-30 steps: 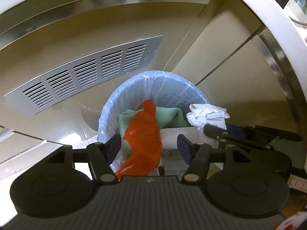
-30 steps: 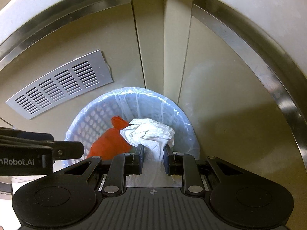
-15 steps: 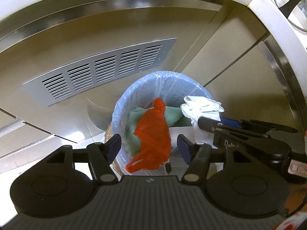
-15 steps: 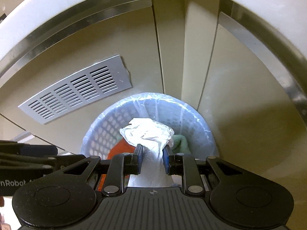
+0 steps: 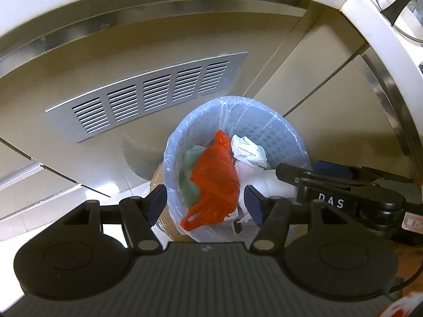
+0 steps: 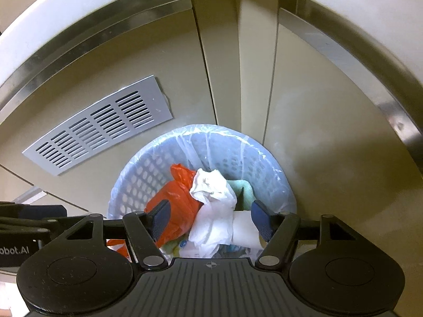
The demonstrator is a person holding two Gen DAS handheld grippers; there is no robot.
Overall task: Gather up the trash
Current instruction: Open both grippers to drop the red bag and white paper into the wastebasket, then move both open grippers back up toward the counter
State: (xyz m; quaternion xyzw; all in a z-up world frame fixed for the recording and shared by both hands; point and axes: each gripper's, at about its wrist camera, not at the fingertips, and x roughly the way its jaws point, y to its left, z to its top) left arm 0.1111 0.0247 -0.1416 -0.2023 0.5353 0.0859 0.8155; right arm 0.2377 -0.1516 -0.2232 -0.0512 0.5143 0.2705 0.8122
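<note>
A crumpled white tissue is lying inside the blue waste basket, resting on top of the other trash beside an orange plastic bag and a pale green cloth. The right gripper is hovering just above the basket with its jaws opening, the blue pads standing well clear of the tissue on either side, so nothing is being pinched. The left gripper is hanging over the same basket with its fingers spread and empty, the orange bag showing between them below. A clear liner is folding over the basket's rim. The basket is standing on the floor against beige cabinet doors, near a grey vent grille. What appears to be a brown paper bag is sitting just beside the basket, mostly hidden.
</note>
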